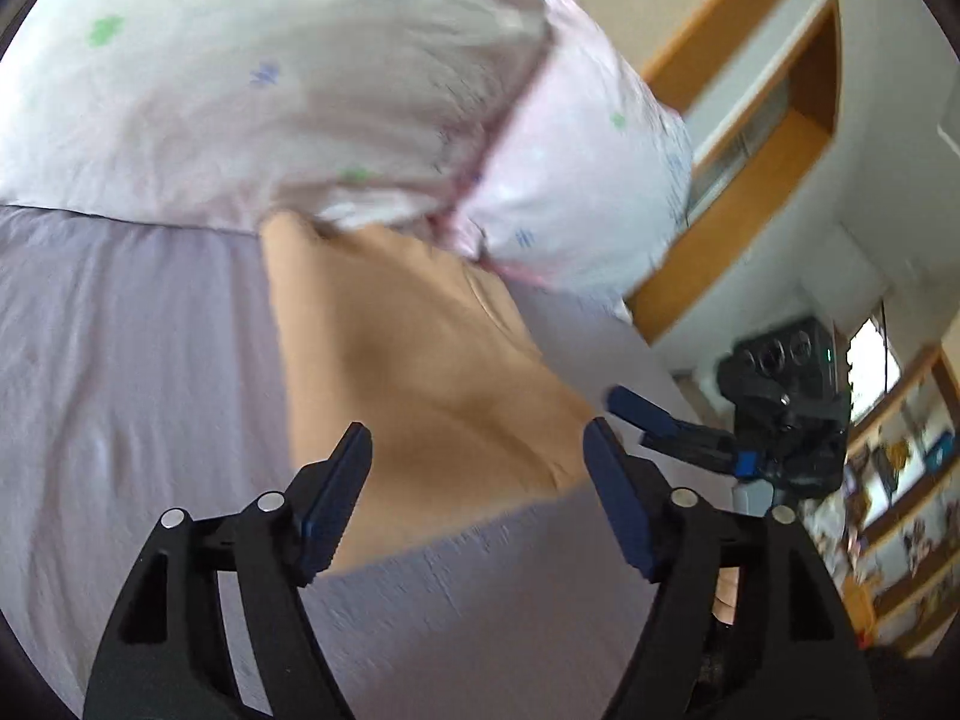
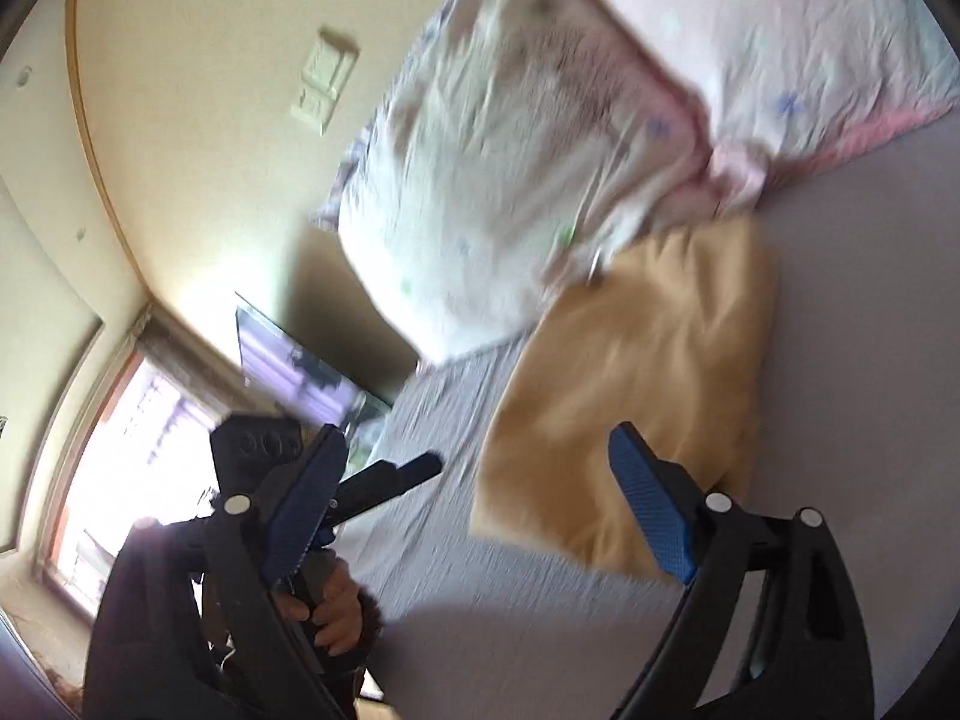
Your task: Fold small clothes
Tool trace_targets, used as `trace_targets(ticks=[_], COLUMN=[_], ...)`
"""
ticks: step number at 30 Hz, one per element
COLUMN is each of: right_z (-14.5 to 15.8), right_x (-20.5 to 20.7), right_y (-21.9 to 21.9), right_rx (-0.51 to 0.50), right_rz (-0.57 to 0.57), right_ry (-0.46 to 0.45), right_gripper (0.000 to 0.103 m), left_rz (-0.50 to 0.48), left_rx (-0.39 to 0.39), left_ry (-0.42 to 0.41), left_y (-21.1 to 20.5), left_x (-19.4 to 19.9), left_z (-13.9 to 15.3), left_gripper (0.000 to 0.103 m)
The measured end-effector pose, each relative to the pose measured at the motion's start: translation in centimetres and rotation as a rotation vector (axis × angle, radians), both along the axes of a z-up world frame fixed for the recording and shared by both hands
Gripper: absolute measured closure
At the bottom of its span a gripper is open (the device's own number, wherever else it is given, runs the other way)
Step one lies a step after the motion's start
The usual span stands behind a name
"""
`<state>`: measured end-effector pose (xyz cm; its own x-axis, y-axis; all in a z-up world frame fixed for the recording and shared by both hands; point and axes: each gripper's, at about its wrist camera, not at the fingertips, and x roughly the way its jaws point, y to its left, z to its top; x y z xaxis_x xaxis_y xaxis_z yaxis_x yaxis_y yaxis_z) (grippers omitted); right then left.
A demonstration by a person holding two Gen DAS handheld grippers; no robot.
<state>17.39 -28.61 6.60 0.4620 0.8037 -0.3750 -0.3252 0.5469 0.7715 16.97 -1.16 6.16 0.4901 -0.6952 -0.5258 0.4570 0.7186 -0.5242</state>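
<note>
A: Tan garment [image 1: 420, 372], mid-frame in the left wrist view, lying flat on the lilac bed sheet [image 1: 120, 390]. Looks already doubled into a rough rectangle, upper end tucked against the pillows.

B: Same in the right wrist view: tan garment [image 2: 636, 396] centre-right, near corner just ahead of the blue pads. Blurred, so seams and sleeves impossible to make out.

A: Left tool [image 1: 477, 498] spread wide, nothing between the pads, hanging above the near edge of the cloth. Touching or not, cannot tell.

B: Right tool [image 2: 474, 504] also spread, gripping nothing. Seen from the left wrist view at centre-right, right tool [image 1: 645, 414] beside the cloth's right edge.

A: Step in hand, probably: between folds, both tools free and lining up on the near edge.

B: Next move, as a guess: pinch the two near corners, one per tool, lift together, carry toward the pillows, lay edge on edge. Needs even height, or the fold skews.

A: Beyond the cloth: white pillow [image 1: 288, 78] with small green and blue marks, upper left; second pillow [image 1: 588, 180] with pink trim to its right. Little room at the far end.

B: Wooden bed frame [image 1: 738, 228] and shelves at right; window [image 2: 120, 438] lower left in the right wrist view.
</note>
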Motion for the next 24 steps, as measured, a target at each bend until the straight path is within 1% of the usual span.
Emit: trace_targets(ticks=[1,2,3,4,5,6,7,8,9,10,11,12,13,14,16,18,20,22,24], right_z=[-1.2,-2.2,-3.2,-4.1,-4.5,-4.0,-3.3,-2.4,-1.5,-0.7,-0.3,-0.1,-0.2,-0.6,-2.0,-3.3,-4.2,-4.8,-5.2], right_x=[0.2,0.8,1.2,1.2,1.1,0.3,-0.5,-1.4,-2.6,-3.9,-4.8,-5.6,-5.9,-6.2,-6.3,-5.9,-5.1,-4.7,-4.4], right_y=[0.4,0.5,0.3,-0.3,-0.4,-0.7,-0.8,-0.7,-0.6,-0.5,-0.3,0.0,0.1,0.9,1.4,2.2,3.1,4.0,4.8], right_rx=[-0.037,-0.079,-0.117,-0.123,-0.109,-0.106,-0.13,-0.172,-0.226,-0.301,-0.38,-0.484,-0.545,-0.64,-0.707,-0.723,-0.741,-0.774,-0.816], right_rz=[-0.022,-0.06,-0.099,-0.117,-0.119,-0.121,-0.125,-0.133,-0.151,-0.188,-0.221,-0.263,-0.284,-0.301,-0.276,-0.243,-0.225,-0.216,-0.215], right_ry=[0.045,0.088,0.135,0.176,0.191,0.167,0.136,0.096,0.059,0.024,0.004,-0.008,-0.007,-0.002,0.006,0.032,0.071,0.077,0.077], right_gripper=[0.014,0.014,0.014,0.02,0.025,0.025,0.021,0.011,0.003,0.002,0.002,0.002,0.002,0.002,0.002,0.002,0.002,0.002,0.002], left_rz=[-0.014,-0.018,-0.014,-0.008,-0.008,-0.004,0.001,0.013,0.057,0.096,0.155,0.182,0.213,0.23,0.231,0.247,0.255,0.255,0.255], left_rx=[0.026,0.069,0.13,0.198,0.224,0.229,0.23,0.242,0.281,0.315,0.378,0.421,0.477,0.517,0.553,0.592,0.629,0.651,0.65], left_ry=[0.013,0.029,0.05,0.071,0.07,0.049,0.022,0.003,-0.023,-0.043,-0.077,-0.089,-0.083,-0.066,-0.029,0.015,0.04,0.053,0.056], left_y=[-0.5,-1.3,-2.0,-2.6,-3.2,-3.1,-2.8,-2.6,-2.2,-1.8,-1.5,-1.1,-1.2,-1.5,-1.6,-1.7,-2.0,-2.4,-2.6], left_x=[-0.2,-0.2,-0.2,-0.2,-0.5,-1.1,-1.9,-2.5,-3.4,-4.1,-5.0,-6.1,-6.3,-6.0,-5.2,-4.6,-3.7,-3.6,-3.1], left_z=[-0.5,-1.3,-2.2,-3.1,-3.5,-3.4,-3.0,-2.7,-2.3,-2.2,-2.0,-2.1,-2.4,-2.9,-3.8,-4.7,-5.4,-6.0,-6.4], left_gripper=[0.027,0.027,0.027,0.027,0.027,0.027,0.026,0.02,0.003,0.001,0.001,0.001,0.001,0.001,0.001,0.001,0.001,0.001,0.001])
